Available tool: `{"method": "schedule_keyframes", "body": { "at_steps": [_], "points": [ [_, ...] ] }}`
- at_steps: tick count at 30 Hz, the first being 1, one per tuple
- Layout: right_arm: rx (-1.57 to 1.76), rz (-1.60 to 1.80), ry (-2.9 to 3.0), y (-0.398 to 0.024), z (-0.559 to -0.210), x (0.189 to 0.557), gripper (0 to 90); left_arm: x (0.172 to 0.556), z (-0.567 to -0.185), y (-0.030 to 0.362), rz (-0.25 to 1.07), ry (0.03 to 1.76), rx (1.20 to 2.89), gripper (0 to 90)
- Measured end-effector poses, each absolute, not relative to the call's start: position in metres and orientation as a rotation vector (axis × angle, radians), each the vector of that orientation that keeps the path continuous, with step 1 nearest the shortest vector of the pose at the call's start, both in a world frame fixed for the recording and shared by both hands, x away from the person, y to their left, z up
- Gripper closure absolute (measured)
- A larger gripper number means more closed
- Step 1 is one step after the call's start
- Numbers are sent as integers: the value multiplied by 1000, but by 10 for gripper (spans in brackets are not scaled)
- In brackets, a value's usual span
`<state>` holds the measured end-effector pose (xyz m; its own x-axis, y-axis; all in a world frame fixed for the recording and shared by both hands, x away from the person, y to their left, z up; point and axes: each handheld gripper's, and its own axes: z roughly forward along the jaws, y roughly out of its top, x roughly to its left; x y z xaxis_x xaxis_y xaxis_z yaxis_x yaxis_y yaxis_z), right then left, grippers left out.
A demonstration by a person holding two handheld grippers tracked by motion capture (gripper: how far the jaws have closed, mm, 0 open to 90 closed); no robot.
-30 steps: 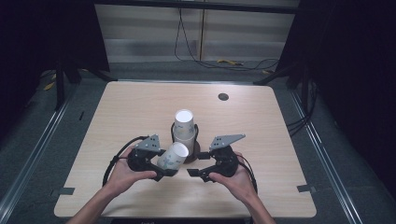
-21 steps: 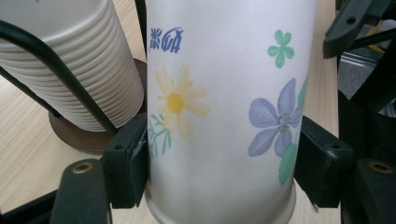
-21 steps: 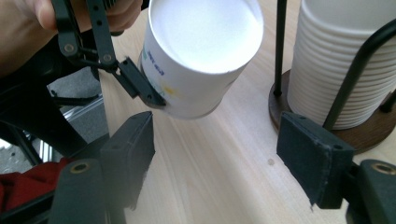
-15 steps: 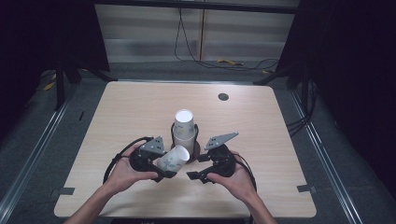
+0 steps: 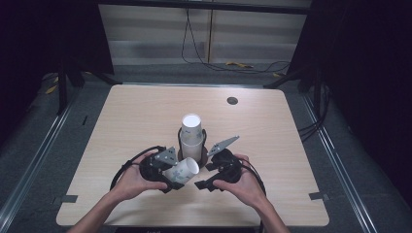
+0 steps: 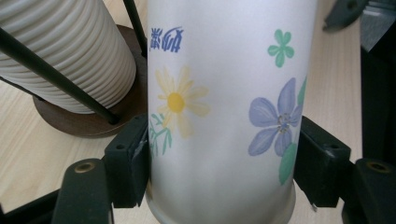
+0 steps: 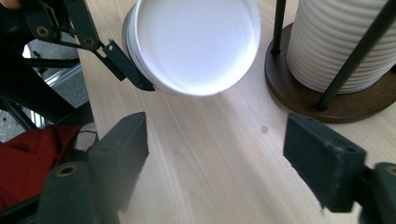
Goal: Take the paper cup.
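**Left gripper clamps a flowered paper cup beside the cup holder**

In the high view, the left gripper (image 5: 171,175) lies near the front edge of the table (image 5: 121,111), a little left of its middle, held in the person's left hand (image 5: 130,178). Its 2 jaws are pressed against the sides of a paper cup (image 5: 181,171), which lies tilted on its side with the open mouth turned toward the right gripper (image 5: 206,175). The left gripper view shows the grip closely: the black pads (image 6: 127,161) squeeze the cup (image 6: 224,107) from both sides near its base, and its white wall carries a yellow daisy, a purple flower, green leaves and blue printed characters.

The right gripper sits just beside the cup, in the person's right hand (image 5: 245,182), also near the front edge. Its jaws stand spread with nothing between them; in the right gripper view the bare wood of the table (image 7: 210,154) shows between the pads (image 7: 322,163), and the cup's white mouth (image 7: 194,42) hangs just beyond them.

Just behind both grippers, around the middle of the table, stands a cup holder (image 5: 192,145): a round dark wooden base with thin black upright rods around a stack of ribbed white cups (image 5: 192,131). A small dark round grommet (image 5: 232,101) sits near the far edge, right of centre.
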<state>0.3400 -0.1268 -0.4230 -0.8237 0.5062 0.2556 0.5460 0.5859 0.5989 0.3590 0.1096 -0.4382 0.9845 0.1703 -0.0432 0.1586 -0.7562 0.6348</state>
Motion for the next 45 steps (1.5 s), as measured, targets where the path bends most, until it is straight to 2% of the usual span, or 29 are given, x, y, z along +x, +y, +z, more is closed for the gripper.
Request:
{"method": "schedule_keyframes", "body": {
  "at_steps": [18,22,33,45],
  "points": [
    [-832,-907,-2722,-121,-422,354,254,357,-437,107,44,189,2522,307],
    [-821,-893,-2724,-121,-421,355,190,356,-439,104,53,181,2542,307],
    [-747,-814,-2702,-110,-423,359,162,354,-441,96,65,154,2556,307],
    [-694,-782,-2694,-99,-423,363,220,348,-440,90,75,106,2558,307]
  ]
}}
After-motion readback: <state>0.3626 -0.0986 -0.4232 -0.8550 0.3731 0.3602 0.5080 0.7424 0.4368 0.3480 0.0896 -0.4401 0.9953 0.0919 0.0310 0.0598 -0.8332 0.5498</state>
